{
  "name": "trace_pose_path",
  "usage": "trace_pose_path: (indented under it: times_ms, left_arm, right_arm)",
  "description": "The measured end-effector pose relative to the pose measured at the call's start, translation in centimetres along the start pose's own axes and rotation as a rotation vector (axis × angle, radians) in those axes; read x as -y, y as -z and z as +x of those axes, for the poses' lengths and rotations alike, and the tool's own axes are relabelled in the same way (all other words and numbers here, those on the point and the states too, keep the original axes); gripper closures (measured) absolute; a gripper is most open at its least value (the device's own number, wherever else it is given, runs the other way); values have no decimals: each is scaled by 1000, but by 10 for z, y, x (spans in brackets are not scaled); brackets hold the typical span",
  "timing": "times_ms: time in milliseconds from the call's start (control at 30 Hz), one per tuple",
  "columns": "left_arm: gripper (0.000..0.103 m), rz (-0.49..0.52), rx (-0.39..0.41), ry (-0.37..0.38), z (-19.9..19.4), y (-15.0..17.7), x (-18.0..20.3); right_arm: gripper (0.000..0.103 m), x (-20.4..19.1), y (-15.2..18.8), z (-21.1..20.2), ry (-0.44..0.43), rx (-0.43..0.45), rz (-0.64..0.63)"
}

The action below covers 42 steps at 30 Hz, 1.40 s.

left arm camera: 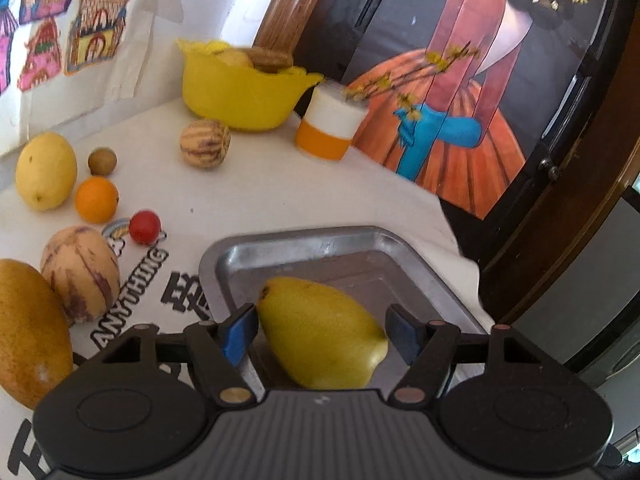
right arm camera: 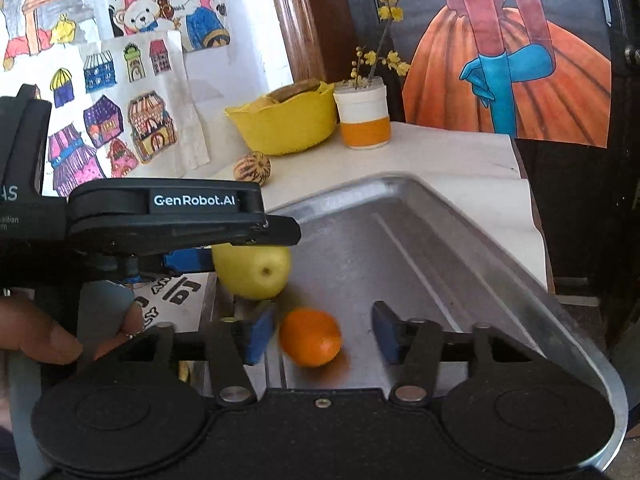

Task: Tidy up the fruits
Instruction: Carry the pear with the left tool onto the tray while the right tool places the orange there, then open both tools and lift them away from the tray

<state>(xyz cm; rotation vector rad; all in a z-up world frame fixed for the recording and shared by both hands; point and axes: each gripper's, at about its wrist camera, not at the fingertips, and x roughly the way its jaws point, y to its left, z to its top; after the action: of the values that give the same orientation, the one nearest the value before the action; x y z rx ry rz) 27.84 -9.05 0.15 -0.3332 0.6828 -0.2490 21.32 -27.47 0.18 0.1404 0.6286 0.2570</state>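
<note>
In the left wrist view my left gripper [left arm camera: 322, 334] stands wide around a yellow pear-shaped fruit [left arm camera: 320, 332] over the metal tray [left arm camera: 304, 240]; its left pad touches the fruit, its right pad is just clear. The right wrist view shows the same fruit [right arm camera: 252, 270] under the left gripper [right arm camera: 192, 260]. My right gripper [right arm camera: 322, 336] is open in the tray [right arm camera: 440, 220], with an orange [right arm camera: 310, 336] lying loose between its pads. On the cloth to the left lie a lemon [left arm camera: 46, 170], another orange [left arm camera: 97, 199], a red fruit [left arm camera: 145, 227], striped melons [left arm camera: 80, 272] and a mango [left arm camera: 28, 332].
A yellow bowl [left arm camera: 240, 92] with fruit and an orange-and-white cup [left arm camera: 330, 128] holding yellow flowers stand at the back. A small brown fruit [left arm camera: 102, 161] and a striped melon [left arm camera: 205, 144] lie before the bowl. The table's edge drops off right of the tray.
</note>
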Motion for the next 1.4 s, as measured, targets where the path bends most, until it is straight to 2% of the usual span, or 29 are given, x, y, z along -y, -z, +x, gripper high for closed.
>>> trace_pose_path:
  times_ms: [67,133,200,267,400,700,1033,1400]
  left_arm:
    - [20,12,13,-1,-5,-1,3]
    - [19,12,16,5,-9,0,5]
    - [16,6,25,17,-18,2,6]
    - [7,9,44,17,-28,3,5]
    - [1,29,99,-8,-55,11,3]
    - [1,61,134,-92,-110,42,-16]
    - [1,87,98,-142,-153,88,-46]
    - [1,24,94,-187,-185,106,-87]
  right_arm:
    - [31,0,0,-5,2,19,0]
    - [26,-1,1,-12,5,40,-8]
    - [15,-4,2,-20,6,59,-12]
    - [10,-6,5,-29,6,80,-23]
    - [1,-12,13,-48,21,118,-54]
    - [1,-29,33,-80,48,115,-89]
    - [1,-61,63,-100,24,22,-138]
    - [1,-100,78,-102,-21,-22,-206]
